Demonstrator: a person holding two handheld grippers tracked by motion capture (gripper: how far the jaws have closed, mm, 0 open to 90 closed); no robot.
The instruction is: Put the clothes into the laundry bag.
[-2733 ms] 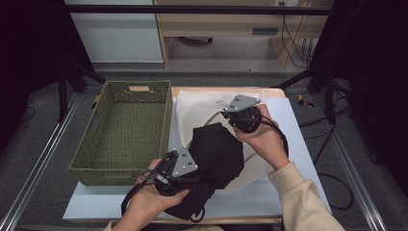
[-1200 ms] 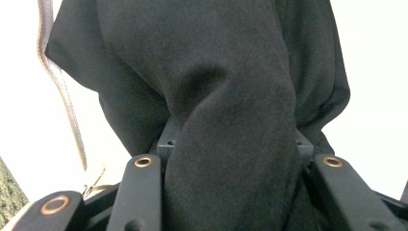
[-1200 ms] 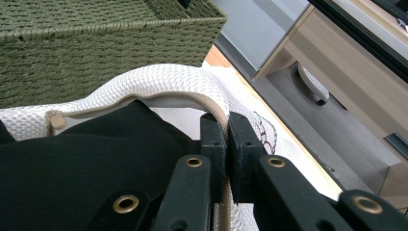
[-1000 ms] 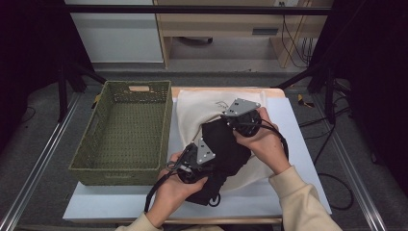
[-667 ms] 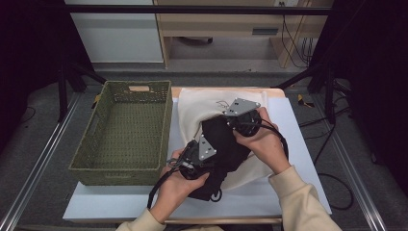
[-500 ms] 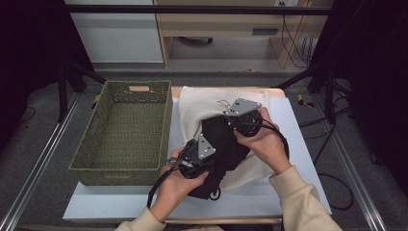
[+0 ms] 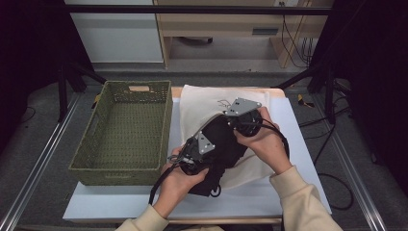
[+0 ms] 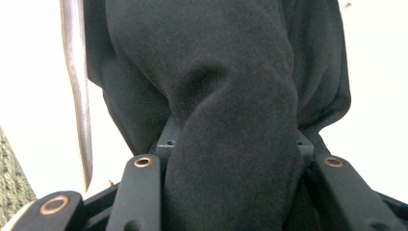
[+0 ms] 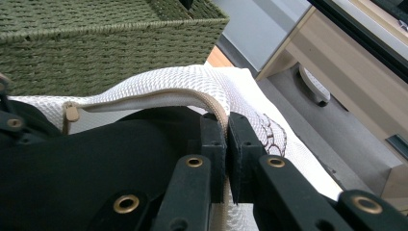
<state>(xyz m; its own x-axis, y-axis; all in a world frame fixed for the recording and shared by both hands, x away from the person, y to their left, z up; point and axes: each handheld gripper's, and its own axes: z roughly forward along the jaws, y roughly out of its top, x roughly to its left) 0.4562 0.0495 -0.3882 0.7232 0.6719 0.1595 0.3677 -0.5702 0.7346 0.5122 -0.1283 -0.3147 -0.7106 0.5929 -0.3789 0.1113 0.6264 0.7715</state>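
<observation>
Stuffing a black garment (image 7: 219, 144) into the mesh bag (image 7: 202, 103) mid-frame. The left gripper (image 8: 231, 192) pinches the garment; the right gripper (image 9: 226, 144) clamps the bag's zipper edge (image 9: 159, 99). Next move calls for pushing deeper.

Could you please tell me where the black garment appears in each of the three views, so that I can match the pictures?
High view: the black garment lies at the centre, between the two grippers, on the white mesh bag.
Left gripper view: it covers the middle and top, bunched between the jaws.
Right gripper view: it is at the lower left, under the bag's zipped edge.
Shared landmark: the green woven basket.
</observation>
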